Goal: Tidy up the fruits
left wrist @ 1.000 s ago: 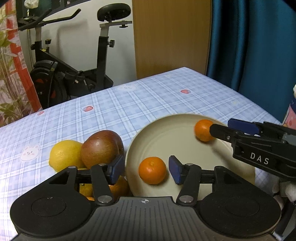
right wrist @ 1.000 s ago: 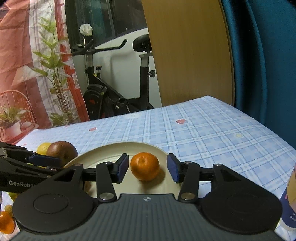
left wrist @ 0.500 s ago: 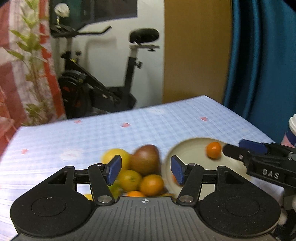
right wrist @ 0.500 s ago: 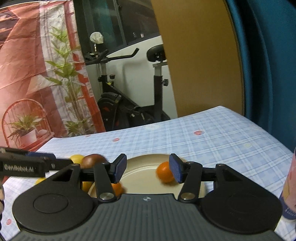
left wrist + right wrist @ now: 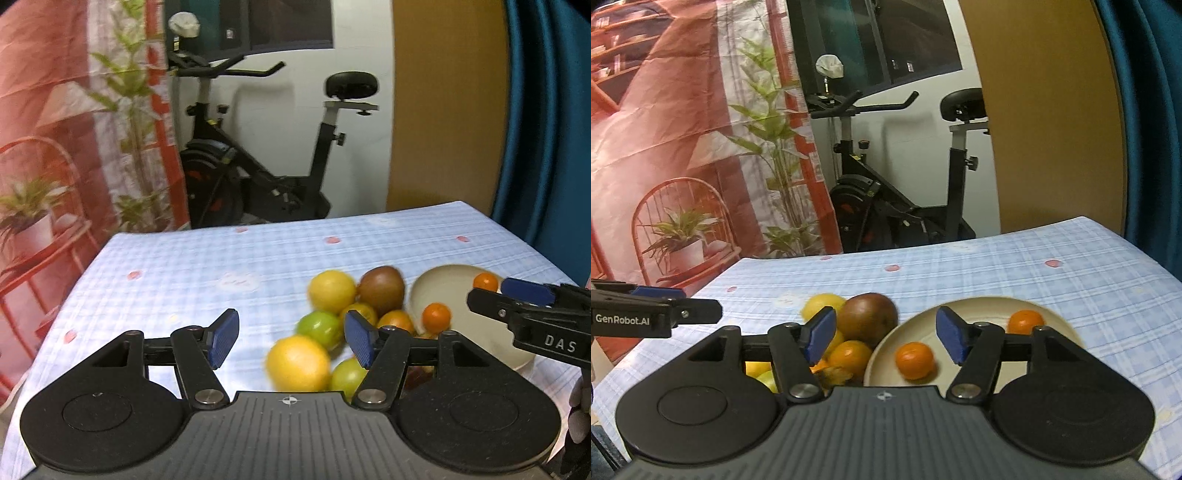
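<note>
A cream plate (image 5: pixel 982 308) holds two small oranges, one near (image 5: pixel 914 360) and one far (image 5: pixel 1025 321). Left of the plate lies a pile of fruit: a brown-red apple (image 5: pixel 868 317), a lemon (image 5: pixel 820 304), oranges and green fruit (image 5: pixel 319 328). A large yellow fruit (image 5: pixel 297 363) lies nearest in the left wrist view. My left gripper (image 5: pixel 290 339) is open and empty, raised above the pile's left side. My right gripper (image 5: pixel 884 334) is open and empty, raised above the plate's left rim. The plate also shows in the left wrist view (image 5: pixel 443 280).
The table has a blue checked cloth (image 5: pixel 184 273). Behind the table's far edge stand an exercise bike (image 5: pixel 897 206), a red plant stand (image 5: pixel 683 236) and a blue curtain (image 5: pixel 1152 110) at the right.
Both grippers have let go of the oranges on the plate, lifted and drawn back. The left gripper has swung left, over the fruit pile.
</note>
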Available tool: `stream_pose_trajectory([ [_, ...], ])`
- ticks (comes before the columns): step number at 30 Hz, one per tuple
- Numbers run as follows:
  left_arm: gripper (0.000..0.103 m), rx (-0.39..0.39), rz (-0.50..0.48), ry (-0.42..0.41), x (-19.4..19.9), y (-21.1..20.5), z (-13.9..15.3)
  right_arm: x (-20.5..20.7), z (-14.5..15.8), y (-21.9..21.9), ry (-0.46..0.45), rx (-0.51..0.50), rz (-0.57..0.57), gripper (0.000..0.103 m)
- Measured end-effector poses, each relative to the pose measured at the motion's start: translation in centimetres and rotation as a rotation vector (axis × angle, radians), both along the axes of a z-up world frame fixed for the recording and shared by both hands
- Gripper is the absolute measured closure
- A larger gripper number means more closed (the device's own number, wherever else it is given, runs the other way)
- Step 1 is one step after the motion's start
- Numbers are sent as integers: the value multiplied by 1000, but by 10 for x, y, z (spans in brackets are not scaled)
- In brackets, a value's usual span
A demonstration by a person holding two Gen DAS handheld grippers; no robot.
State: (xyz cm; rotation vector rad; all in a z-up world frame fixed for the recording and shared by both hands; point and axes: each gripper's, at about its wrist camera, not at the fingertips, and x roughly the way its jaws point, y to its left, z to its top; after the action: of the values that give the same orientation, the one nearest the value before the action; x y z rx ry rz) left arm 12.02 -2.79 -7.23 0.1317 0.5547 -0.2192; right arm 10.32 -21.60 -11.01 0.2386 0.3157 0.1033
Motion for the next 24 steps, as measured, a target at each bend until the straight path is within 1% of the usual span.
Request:
stream_pose_trajectory([
  [4,37,-43,38,-7,-17,25,-4,-10,-9,14,8,2,35,40],
  [6,37,-65,53,-4,-22,36,-10,-14,-14,21,12,-14,58,40],
  [9,37,-94,73,23,-26,50,-21,-19,-20,32,18,-36,94,40],
  [12,37,-127,61,55,-28,56,-31,-23,-25,44,20,-57,134,40],
  [15,38,-127,30,72,-31,54,-40,-25,-32,56,30,-83,181,40],
  [18,38,-129,1,79,-34,52,-46,-23,-36,66,49,-102,230,45],
  [21,38,-133,-10,83,-36,52,-52,-23,-41,73,62,-117,275,47],
  [24,38,-132,-2,91,-36,52,-56,-21,-46,77,76,-121,293,48],
])
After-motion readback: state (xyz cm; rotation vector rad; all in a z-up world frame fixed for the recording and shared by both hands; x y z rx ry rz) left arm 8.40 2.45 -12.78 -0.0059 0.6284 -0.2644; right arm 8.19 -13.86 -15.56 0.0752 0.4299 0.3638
